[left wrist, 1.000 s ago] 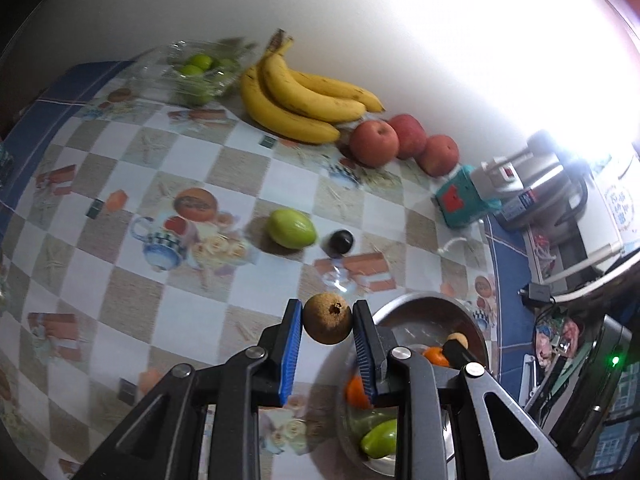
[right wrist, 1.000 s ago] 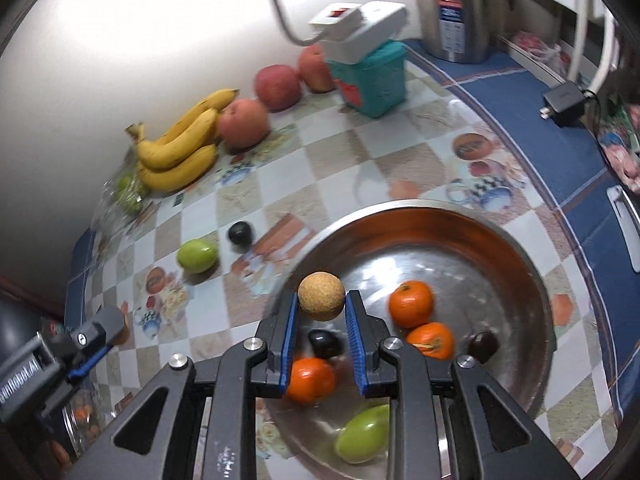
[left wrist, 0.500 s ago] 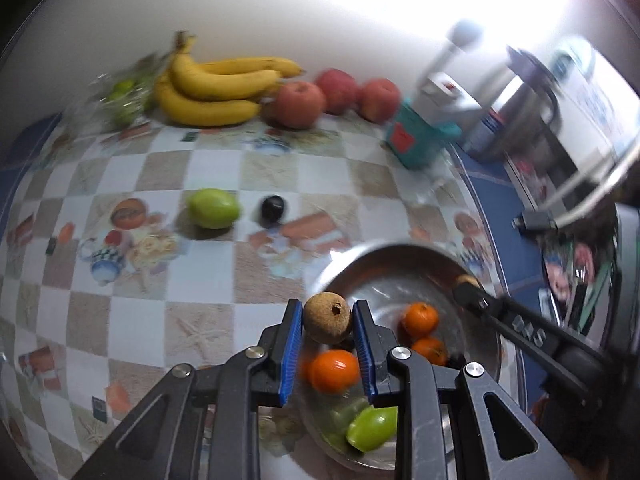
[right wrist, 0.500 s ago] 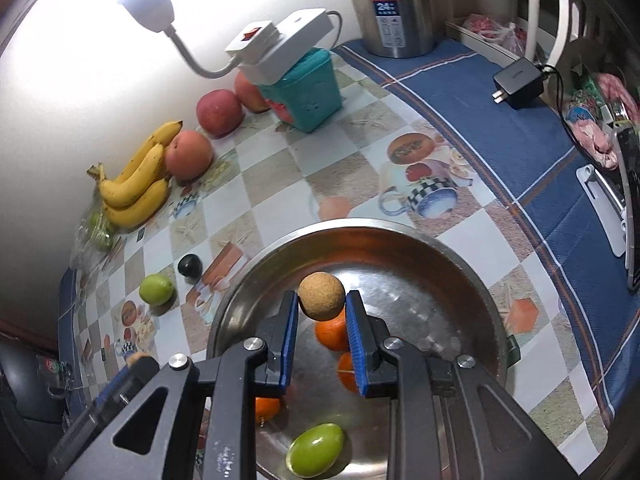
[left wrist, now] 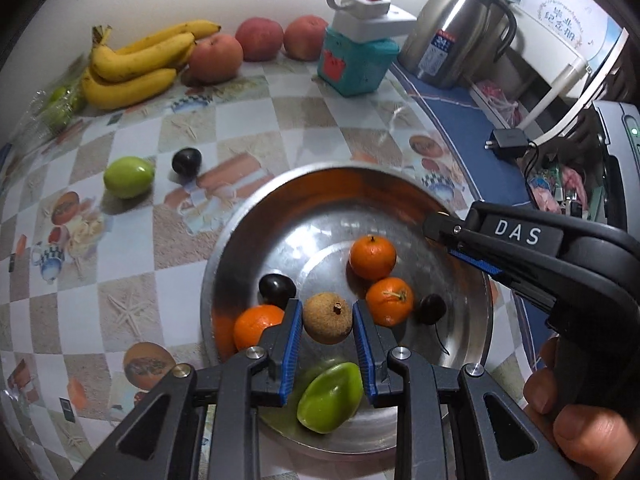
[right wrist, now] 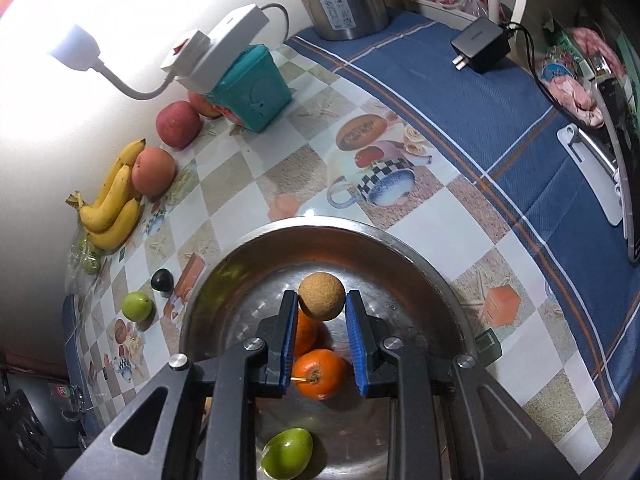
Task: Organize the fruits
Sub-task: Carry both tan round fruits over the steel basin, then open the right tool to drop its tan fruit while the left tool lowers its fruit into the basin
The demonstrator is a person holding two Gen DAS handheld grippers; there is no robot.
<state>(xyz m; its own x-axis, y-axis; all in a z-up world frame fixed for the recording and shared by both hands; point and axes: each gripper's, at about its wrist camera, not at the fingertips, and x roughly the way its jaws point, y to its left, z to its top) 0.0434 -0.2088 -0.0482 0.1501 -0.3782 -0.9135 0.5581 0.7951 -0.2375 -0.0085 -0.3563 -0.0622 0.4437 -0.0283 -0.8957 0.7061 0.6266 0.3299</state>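
My left gripper (left wrist: 326, 316) is shut on a small round brown fruit (left wrist: 327, 318), held over the steel bowl (left wrist: 240, 232). The bowl holds three oranges (left wrist: 373, 258), two dark plums (left wrist: 277, 286) and a green fruit (left wrist: 330, 396). My right gripper (right wrist: 321, 300) is shut on a second round brown fruit (right wrist: 321, 297), also above the bowl (right wrist: 420, 264); that gripper (left wrist: 440, 226) enters the left wrist view from the right, a hand on its handle. On the tablecloth to the left lie a green fruit (left wrist: 129, 177) and a dark plum (left wrist: 186, 161).
Against the wall lie bananas (left wrist: 136, 64), three apples (left wrist: 215, 58) and bagged green fruit (left wrist: 60, 100). A teal box (left wrist: 356, 62) carries a white power strip. A steel kettle (left wrist: 460, 36) and a black charger (right wrist: 480, 44) stand on the blue cloth at right.
Both grippers have moved over the bowl and come lower, each still gripping its brown fruit. The left one swung right from the tablecloth; the right gripper now shows in its view.
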